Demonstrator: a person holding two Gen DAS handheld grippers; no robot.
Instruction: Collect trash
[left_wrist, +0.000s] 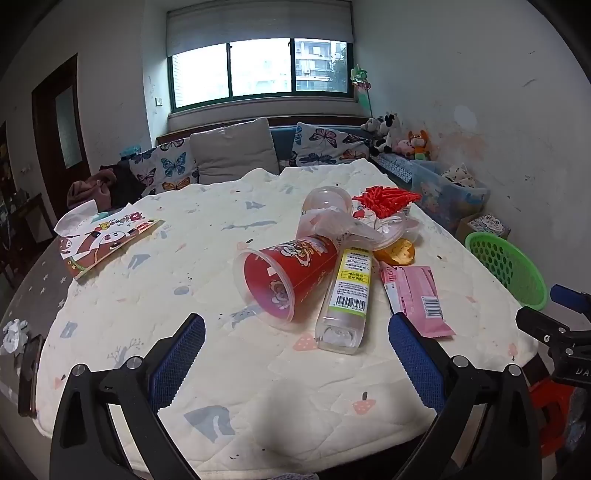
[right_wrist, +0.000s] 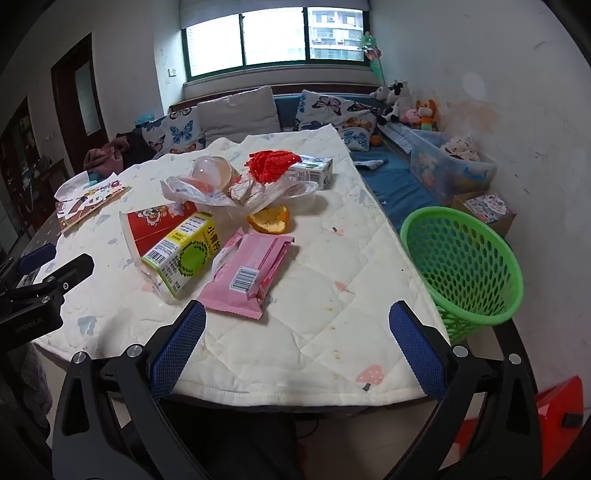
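Observation:
Trash lies in a pile on the quilted table (left_wrist: 258, 369): a red cup (left_wrist: 284, 273) on its side, a clear bottle with a yellow label (left_wrist: 347, 295), a pink wrapper (left_wrist: 421, 299), orange peel (left_wrist: 399, 253), a red net (left_wrist: 388, 199) and clear plastic (left_wrist: 332, 218). My left gripper (left_wrist: 295, 332) is open, just short of the cup and bottle. My right gripper (right_wrist: 297, 321) is open, near the pink wrapper (right_wrist: 247, 273) and bottle (right_wrist: 184, 251). A green basket (right_wrist: 461, 266) stands beside the table's right edge.
A printed snack bag (left_wrist: 107, 243) lies at the table's far left, a small carton (right_wrist: 314, 170) at the back. Cushions (right_wrist: 236, 110), a storage bin (right_wrist: 447, 166) and plush toys (right_wrist: 406, 103) lie beyond. A red stool (right_wrist: 546, 417) is low right.

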